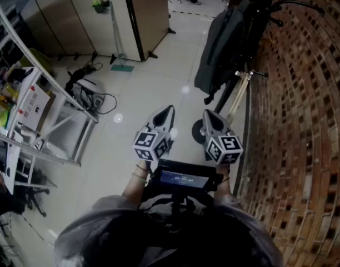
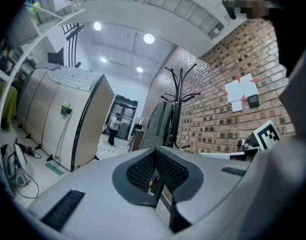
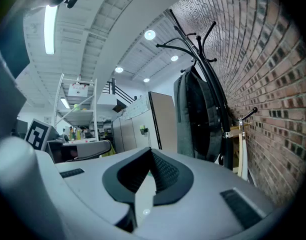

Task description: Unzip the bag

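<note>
Brick wall [image 1: 303,93] on right, pale tiled floor [image 1: 153,88]. Grey fabric backpack [image 1: 217,46] hangs on black metal coat stand [image 1: 253,15], well ahead of both grippers. Left gripper [image 1: 169,111], right gripper [image 1: 206,114]: jaws pressed together, empty, near body. Task judged unstarted: approach, zip pull, unzipping all left.

No text, brand or number is legible in any view. The cubes on the left gripper [image 1: 168,111] and right gripper [image 1: 208,115] carry only square markers. Print on the screen [image 1: 186,178] and the white box [image 1: 34,105] is too small to read.
</note>
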